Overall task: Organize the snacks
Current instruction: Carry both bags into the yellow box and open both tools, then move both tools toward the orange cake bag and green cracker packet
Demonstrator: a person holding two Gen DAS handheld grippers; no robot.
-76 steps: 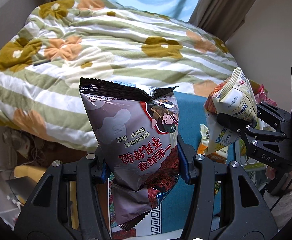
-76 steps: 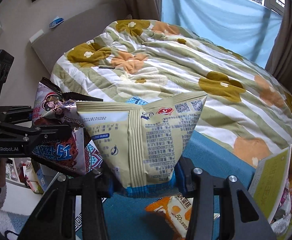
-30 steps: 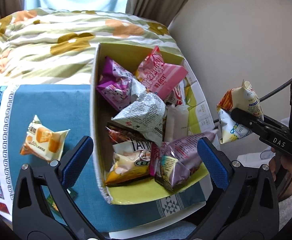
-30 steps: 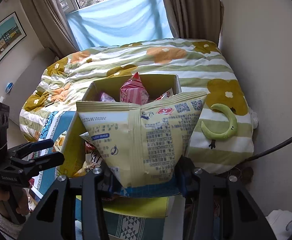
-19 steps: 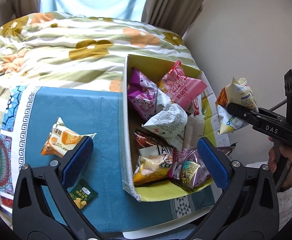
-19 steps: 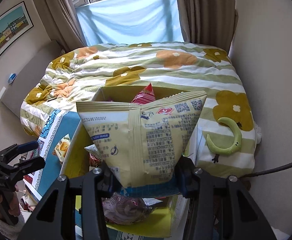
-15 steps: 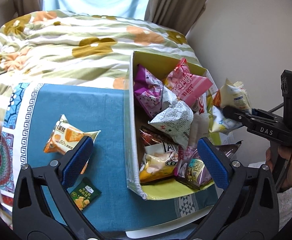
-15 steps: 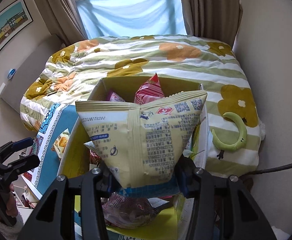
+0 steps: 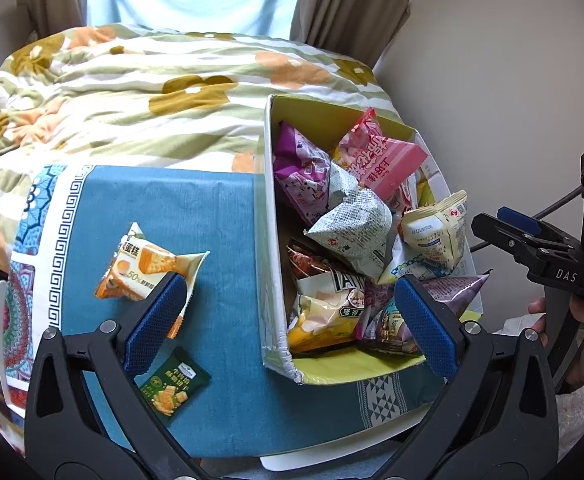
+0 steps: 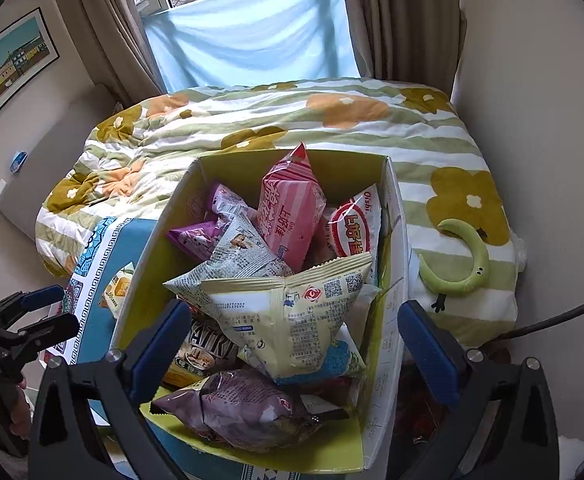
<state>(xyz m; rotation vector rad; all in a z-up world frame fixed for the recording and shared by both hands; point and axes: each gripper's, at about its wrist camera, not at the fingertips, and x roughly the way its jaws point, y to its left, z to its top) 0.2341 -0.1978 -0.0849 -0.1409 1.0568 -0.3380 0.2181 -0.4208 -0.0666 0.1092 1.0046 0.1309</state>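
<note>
Right gripper: jaws opening, pads clear of pale yellow crinkled snack bag, which lies atop heap in yellow-lined cardboard box (drop looks complete). Left gripper: jaws wide, nothing between.

Left to do: orange cake packet and small dark green biscuit packet, both on blue cloth beside box.

Box near full, heaped to rim; cloth open for approach, wall close beside box.

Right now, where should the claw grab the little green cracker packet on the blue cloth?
Probably across its two long edges, coming straight down from above. The green cracker packet lies flat on the blue cloth, so no edge sticks up. The open left claw hangs nearest, and the orange cake packet lies apart, so nothing crowds it.
</note>
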